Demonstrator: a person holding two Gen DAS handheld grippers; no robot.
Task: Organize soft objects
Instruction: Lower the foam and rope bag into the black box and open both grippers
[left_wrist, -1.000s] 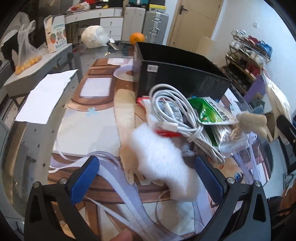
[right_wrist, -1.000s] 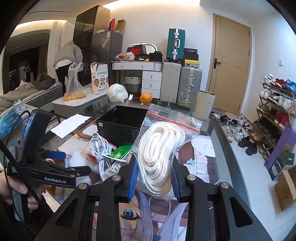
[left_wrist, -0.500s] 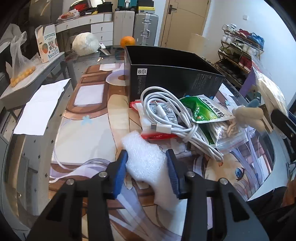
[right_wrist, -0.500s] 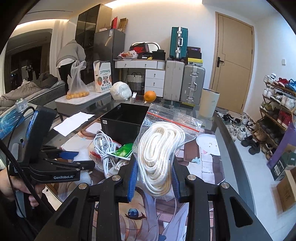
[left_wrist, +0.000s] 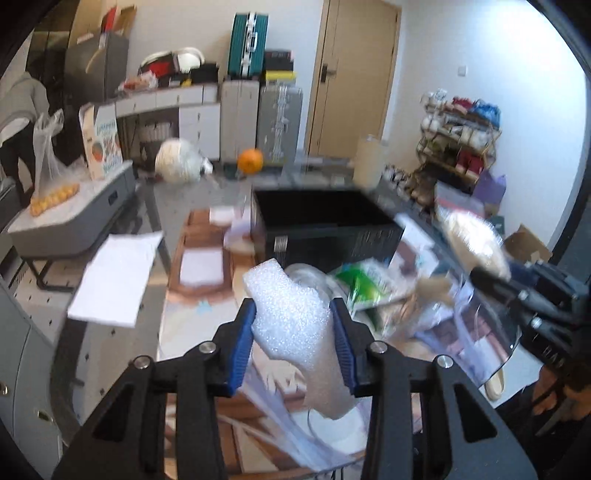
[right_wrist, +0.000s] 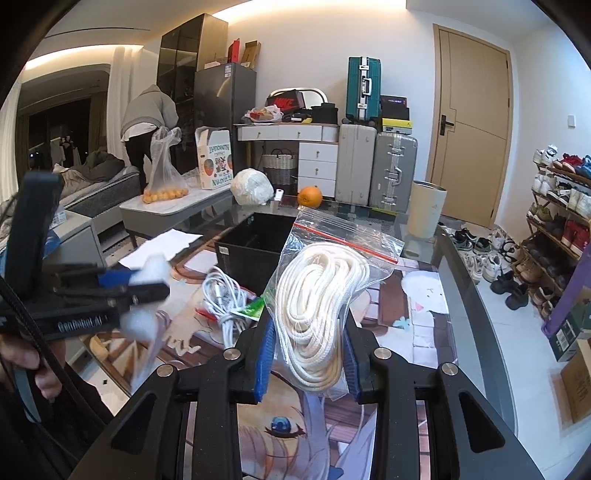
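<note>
**Carrying both soft pieces to the black bin**

We hold one soft item in each gripper. In the left wrist view, the left gripper (left_wrist: 293, 334) pinches a white foam piece (left_wrist: 295, 328) between its blue pads, at the lower centre of the frame and lifted clear of the table mat (left_wrist: 199, 325). In the right wrist view, the right gripper (right_wrist: 308, 356) is clamped on a clear zip bag of white rope (right_wrist: 325, 295), which stands up through the centre of the frame.

The black bin (left_wrist: 325, 221) sits just above centre in the left view, open at the top and apparently empty. Between us and it lie a white cable bundle (right_wrist: 225, 299) and a green packet (right_wrist: 253, 308).

We judge the step in hand to be the carry to the bin. To do it well, we keep the foam high enough to pass over the cable bundle and the bin's near wall, and we keep the squeeze light, since foam compresses and can slip out. We bring it over the opening before releasing, and we keep the two grippers well apart so they do not collide at the bin.
</note>
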